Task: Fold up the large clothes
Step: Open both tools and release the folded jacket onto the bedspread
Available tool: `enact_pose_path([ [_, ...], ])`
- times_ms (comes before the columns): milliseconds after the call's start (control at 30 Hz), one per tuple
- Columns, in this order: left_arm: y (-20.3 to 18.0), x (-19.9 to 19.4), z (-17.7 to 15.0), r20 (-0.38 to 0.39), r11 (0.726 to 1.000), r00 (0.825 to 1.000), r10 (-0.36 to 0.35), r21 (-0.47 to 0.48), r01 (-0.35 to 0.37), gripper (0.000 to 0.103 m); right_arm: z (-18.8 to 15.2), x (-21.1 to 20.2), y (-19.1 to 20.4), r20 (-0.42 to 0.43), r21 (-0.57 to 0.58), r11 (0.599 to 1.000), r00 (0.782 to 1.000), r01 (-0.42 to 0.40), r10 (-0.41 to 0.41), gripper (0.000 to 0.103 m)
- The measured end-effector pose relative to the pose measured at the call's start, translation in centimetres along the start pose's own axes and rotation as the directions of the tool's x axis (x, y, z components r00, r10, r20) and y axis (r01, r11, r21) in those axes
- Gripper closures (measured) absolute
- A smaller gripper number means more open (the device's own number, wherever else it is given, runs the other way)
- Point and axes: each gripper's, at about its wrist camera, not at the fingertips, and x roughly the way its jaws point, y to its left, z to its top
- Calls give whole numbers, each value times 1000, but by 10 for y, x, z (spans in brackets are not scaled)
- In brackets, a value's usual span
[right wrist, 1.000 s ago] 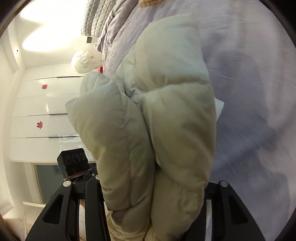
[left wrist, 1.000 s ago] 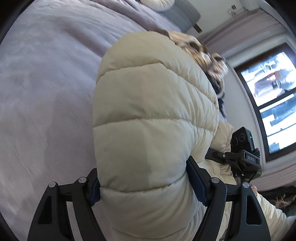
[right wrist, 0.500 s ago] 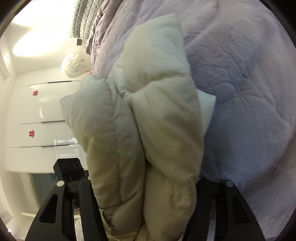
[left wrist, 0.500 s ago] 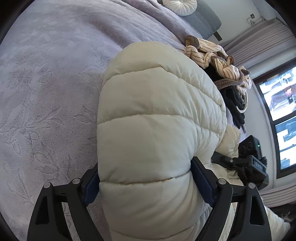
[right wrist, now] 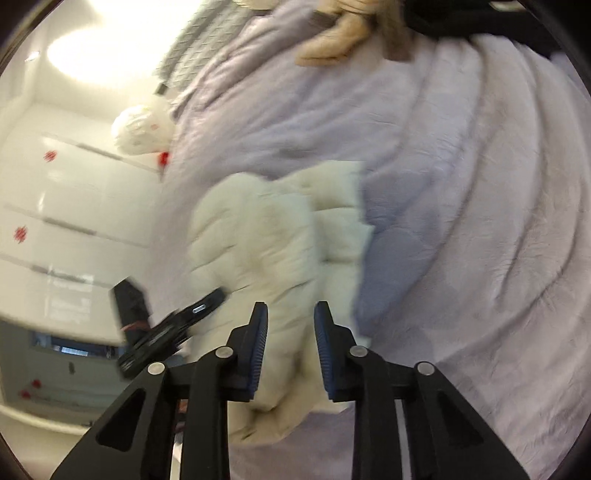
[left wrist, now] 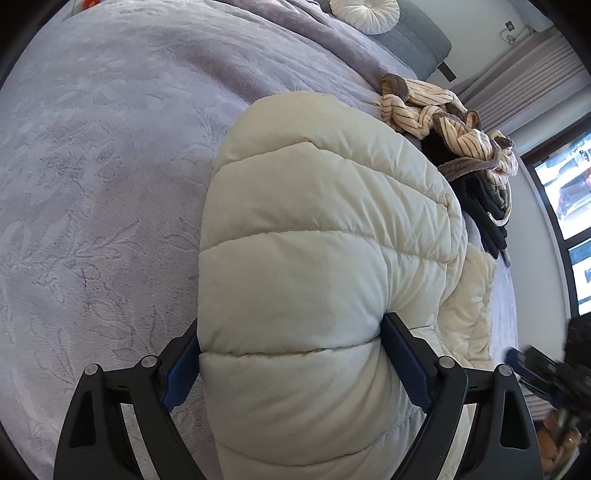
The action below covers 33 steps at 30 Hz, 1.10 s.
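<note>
Letting go on the right is the big change: a sec ago the right gripper was clamped on a thick wad of the puffer jacket, and now its blue pads stand a narrow gap apart w/ nothing between them, pulled back above the bundle; the right view is motion-blurred, so it's prob. mid-move. The left gripper hasn't let go; its fingers are spread wide around a fat quilted roll of the cream jacket, pads pressed into both sides.

Jacket itself now sits down on the lilac bedspread, a compact folded lump rather than hanging between two hands; in the right view it lies just ahead of the fingers, the left tool touching its near-left edge. Beyond it, at the bed's far side, a striped top lies heaped over dark clothes, close to the jacket but whether touching I can't tell; a round white cushion sits further up by the headboard.

Read: fold looks mostly done and the bundle has been set down; the right hand is free to press, tuck or reach for the next garment. Risk: puffy fill will spring open once the left lets go, so a pat-down first seems wise.
</note>
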Motion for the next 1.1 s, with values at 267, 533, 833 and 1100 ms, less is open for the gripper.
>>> enact_pose_path([
  [267, -12, -45, -4, 89, 997, 993, 76, 28, -79, 12, -29, 31, 50, -103, -196, 979, 991, 64, -85, 75],
  [533, -16, -63, -72, 78, 987, 991, 109, 109, -117, 12, -47, 55, 22, -99, -190, 961, 971, 198, -220, 76],
  [833, -15, -52, -80, 52, 985, 987, 154, 65, -157, 12, -56, 89, 4, -118, -153, 956, 956, 251, -270, 76],
  [1100, -38, -82, -74, 63, 960, 963, 263, 82, -268, 12, -51, 64, 26, -105, -160, 956, 959, 245, -263, 76],
])
